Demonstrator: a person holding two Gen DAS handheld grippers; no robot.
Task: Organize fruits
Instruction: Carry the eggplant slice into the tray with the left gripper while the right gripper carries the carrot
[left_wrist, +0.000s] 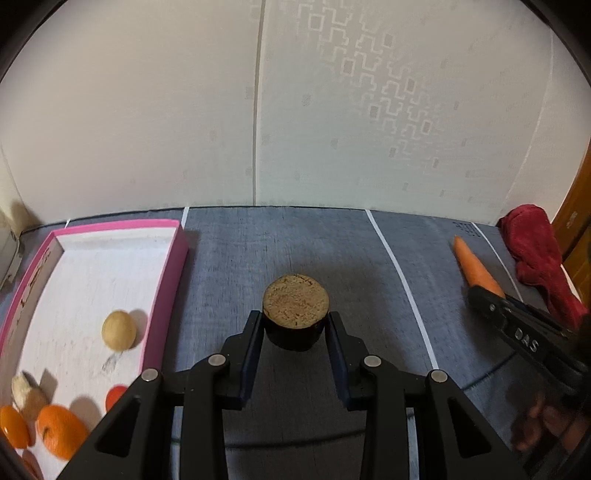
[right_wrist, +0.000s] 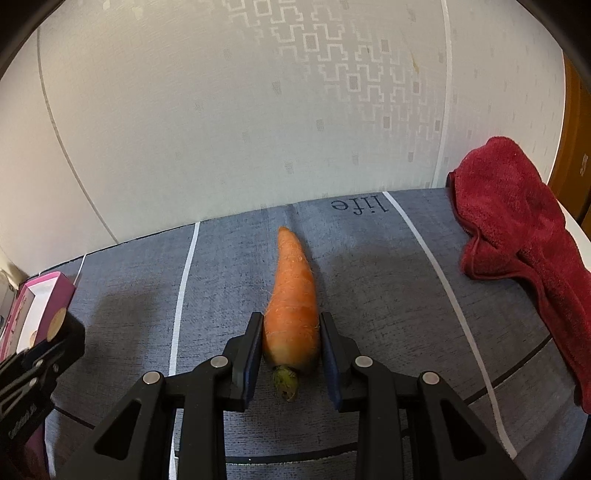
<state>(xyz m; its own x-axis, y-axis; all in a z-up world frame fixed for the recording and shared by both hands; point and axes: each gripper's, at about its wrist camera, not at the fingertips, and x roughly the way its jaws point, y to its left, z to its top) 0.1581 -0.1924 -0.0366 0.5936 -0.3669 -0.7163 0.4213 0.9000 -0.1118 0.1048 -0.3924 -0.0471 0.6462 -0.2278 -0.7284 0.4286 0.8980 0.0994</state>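
My left gripper (left_wrist: 295, 324) is shut on a short dark round piece with a tan cut face (left_wrist: 295, 302), held just above the grey cloth with its shadow beneath. The right wrist view catches that gripper (right_wrist: 62, 332) at its left edge. My right gripper (right_wrist: 291, 328) is shut on the thick end of an orange carrot (right_wrist: 293, 288), tip pointing away toward the wall. In the left wrist view the carrot (left_wrist: 474, 264) and right gripper (left_wrist: 495, 295) are far right. A pink box (left_wrist: 168, 295) with a white floor lies to the left.
Inside the pink box are a round tan fruit (left_wrist: 118, 329), two oranges (left_wrist: 61, 430), a small red-orange fruit (left_wrist: 116, 397) and a pale lumpy thing (left_wrist: 26, 391). A crumpled red towel (right_wrist: 517, 229) lies at the table's right edge. A patterned wall rises right behind the table.
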